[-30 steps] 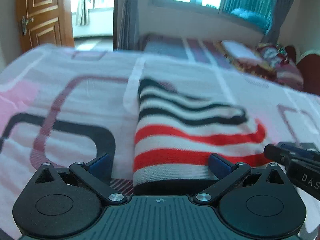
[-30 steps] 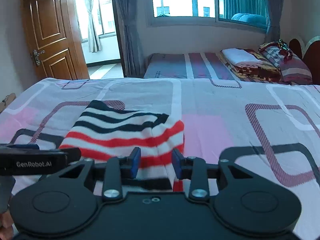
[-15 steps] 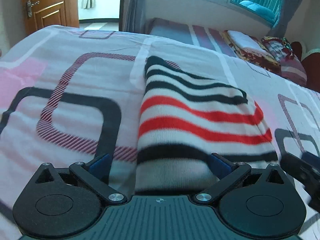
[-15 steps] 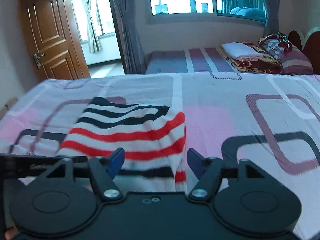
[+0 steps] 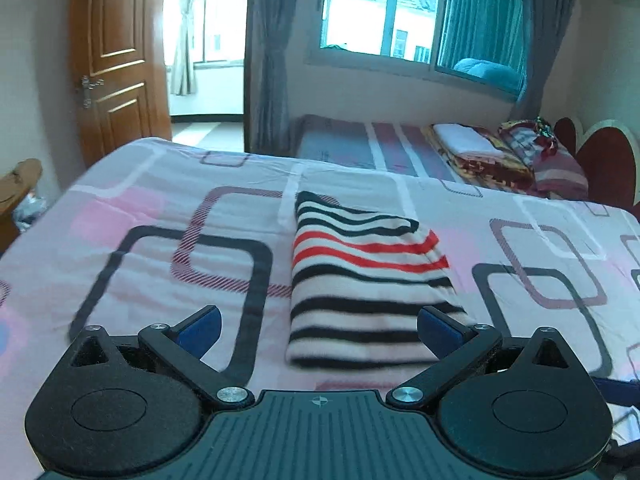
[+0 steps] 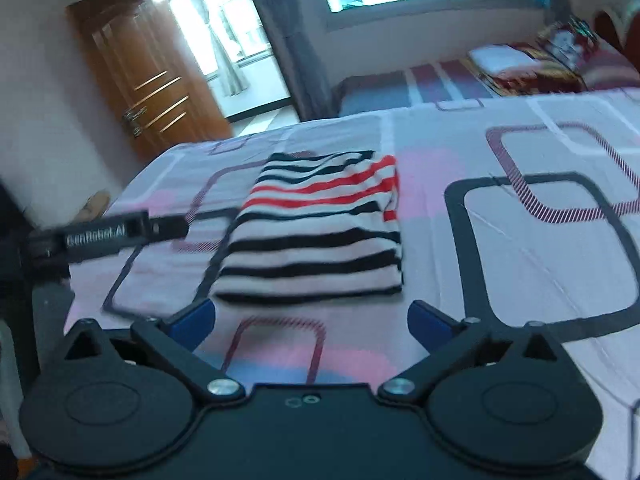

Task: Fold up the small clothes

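Note:
A folded striped garment [image 5: 368, 280], white with black and red bands, lies flat on the patterned bedspread [image 5: 160, 240]. My left gripper [image 5: 318, 330] is open and empty, just in front of the garment's near edge, not touching it. In the right wrist view the same garment [image 6: 320, 232] lies ahead. My right gripper [image 6: 312, 322] is open and empty, a short way back from the garment's near edge. The left gripper's body [image 6: 108, 236] shows at the left of the right wrist view.
A second bed [image 5: 400, 144] with folded blankets [image 5: 480, 152] stands beyond the bedspread's far edge. A wooden door [image 5: 116, 60] and a curtained window [image 5: 420, 24] are on the far wall. The bed's left edge drops off near a chair [image 5: 20, 188].
The right gripper has opened and let go of the garment. Both grippers have pulled back from the folded garment, which now lies on the bed untouched.

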A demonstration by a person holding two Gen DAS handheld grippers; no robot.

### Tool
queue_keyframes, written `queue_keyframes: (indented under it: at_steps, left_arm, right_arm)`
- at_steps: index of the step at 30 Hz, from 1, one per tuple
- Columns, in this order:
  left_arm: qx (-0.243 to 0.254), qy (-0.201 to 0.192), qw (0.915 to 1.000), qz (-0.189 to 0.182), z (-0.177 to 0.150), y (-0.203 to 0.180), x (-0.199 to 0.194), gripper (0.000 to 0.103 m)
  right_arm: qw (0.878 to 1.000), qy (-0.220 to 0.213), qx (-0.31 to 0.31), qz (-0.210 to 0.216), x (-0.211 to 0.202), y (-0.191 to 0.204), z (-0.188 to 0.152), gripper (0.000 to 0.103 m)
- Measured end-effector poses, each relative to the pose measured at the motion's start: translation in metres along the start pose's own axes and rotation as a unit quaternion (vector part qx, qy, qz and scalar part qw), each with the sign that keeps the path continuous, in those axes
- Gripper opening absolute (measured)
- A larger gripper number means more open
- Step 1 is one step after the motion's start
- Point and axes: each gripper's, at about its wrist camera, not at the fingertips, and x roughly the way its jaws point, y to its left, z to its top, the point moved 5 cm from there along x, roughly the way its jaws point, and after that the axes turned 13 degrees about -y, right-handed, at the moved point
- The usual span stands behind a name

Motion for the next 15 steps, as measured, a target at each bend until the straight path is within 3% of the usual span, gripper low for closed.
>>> queue_keyframes:
  at_steps: [6,9,13,15]
  left_arm:
    - [0.019,-0.028,0.9986,0.040,-0.012,-0.011,-0.090,0.103]
    - [0.020,-0.026,0.9991,0.026,-0.020,-0.020,-0.131,0.103]
    - [-0.005,-0.057,0.9975,0.040,-0.031,-0.028,-0.184,0.103]
    - [-0.005,-0.051,0.9980,0.037,-0.037,-0.035,-0.203,0.103]
  right_arm:
    - [0.998,-0.014,-0.041,0.039,-0.064,0.019,-0.011,0.102]
    - [0.997,-0.032,-0.072,0.019,-0.099,0.022,-0.021,0.102]
    - [0.985,-0.108,-0.116,-0.063,-0.154,0.024,-0.023,0.102]
    - [0.979,-0.140,-0.126,-0.079,-0.177,0.027,-0.021,0.102]
